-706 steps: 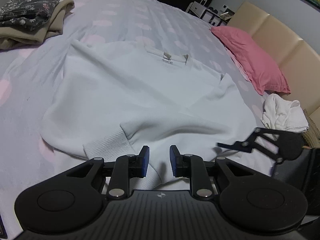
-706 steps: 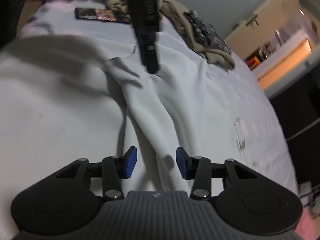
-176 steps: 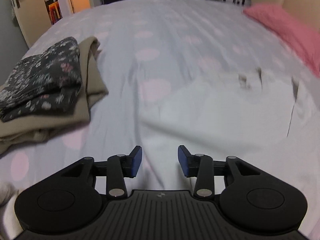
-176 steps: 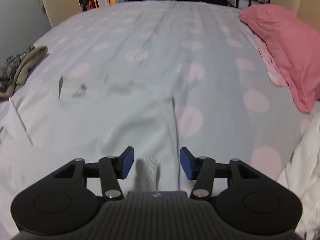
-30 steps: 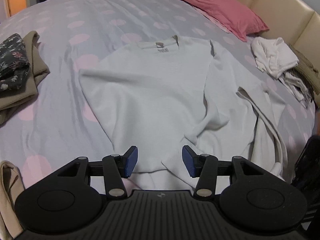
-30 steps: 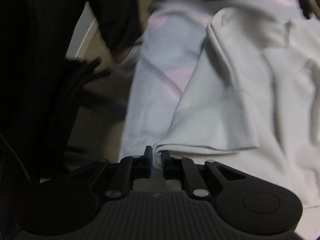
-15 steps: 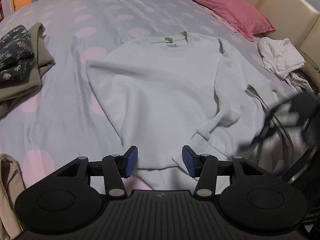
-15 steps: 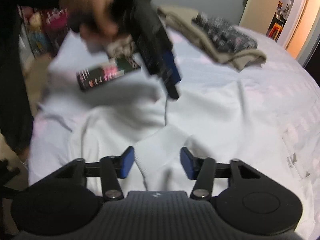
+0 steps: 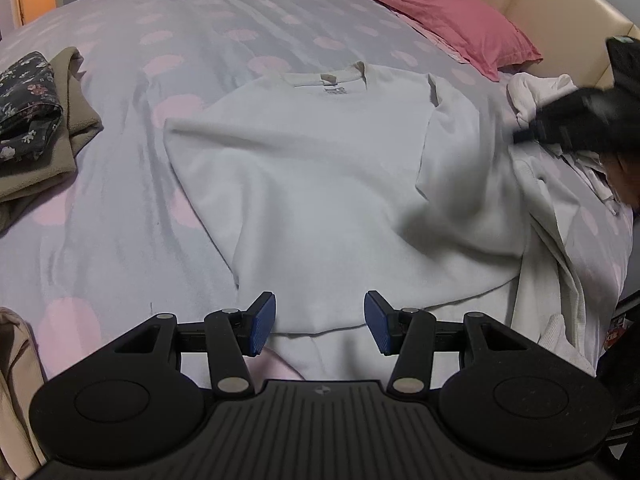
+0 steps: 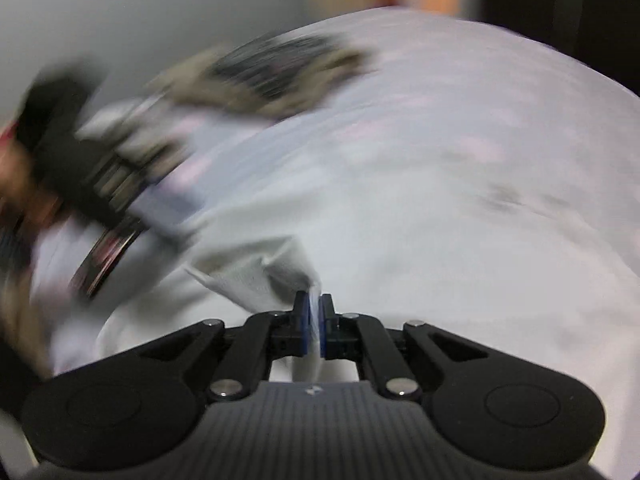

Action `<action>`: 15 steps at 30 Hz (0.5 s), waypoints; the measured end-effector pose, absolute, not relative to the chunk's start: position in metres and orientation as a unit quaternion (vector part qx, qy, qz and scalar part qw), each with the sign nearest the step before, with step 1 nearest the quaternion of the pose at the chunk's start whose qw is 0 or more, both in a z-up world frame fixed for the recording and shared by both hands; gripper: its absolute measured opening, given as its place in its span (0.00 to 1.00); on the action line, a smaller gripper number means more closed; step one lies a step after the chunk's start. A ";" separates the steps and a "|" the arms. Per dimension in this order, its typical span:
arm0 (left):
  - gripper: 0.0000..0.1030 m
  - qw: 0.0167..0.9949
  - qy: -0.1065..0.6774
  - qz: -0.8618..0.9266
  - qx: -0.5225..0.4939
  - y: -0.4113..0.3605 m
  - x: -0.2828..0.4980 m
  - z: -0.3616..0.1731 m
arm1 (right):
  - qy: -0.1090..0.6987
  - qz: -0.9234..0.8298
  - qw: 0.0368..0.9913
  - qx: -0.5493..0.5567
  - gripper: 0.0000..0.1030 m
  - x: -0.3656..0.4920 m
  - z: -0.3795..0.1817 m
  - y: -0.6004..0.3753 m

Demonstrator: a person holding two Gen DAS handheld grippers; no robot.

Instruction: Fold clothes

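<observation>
White sweatshirt (image 9: 320,168) lies flat on the dotted bed (image 9: 120,240), just ahead of the left tongs (image 9: 320,322) — spread wide, holding nothing — while the right tongs (image 10: 315,320) pinch its ribbed cuff (image 10: 256,280).

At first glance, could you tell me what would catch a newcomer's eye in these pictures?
The white sweatshirt spread flat in the middle of the polka-dot bed stands out first, with the pink pillow at the headboard beyond it. Next, the right gripper is clamped on a cuff of that sweatshirt, while the left gripper hangs open over its hem.
</observation>
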State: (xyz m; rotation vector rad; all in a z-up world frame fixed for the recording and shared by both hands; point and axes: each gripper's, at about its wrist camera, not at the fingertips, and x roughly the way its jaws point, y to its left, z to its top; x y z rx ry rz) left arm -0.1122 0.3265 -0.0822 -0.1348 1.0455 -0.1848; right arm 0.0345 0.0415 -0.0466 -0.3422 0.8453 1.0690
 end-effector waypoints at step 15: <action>0.46 0.849 0.517 -0.079 -0.071 0.333 -0.113 -0.089 | 0.266 0.589 0.638 -0.419 0.41 -0.085 -0.113 0.084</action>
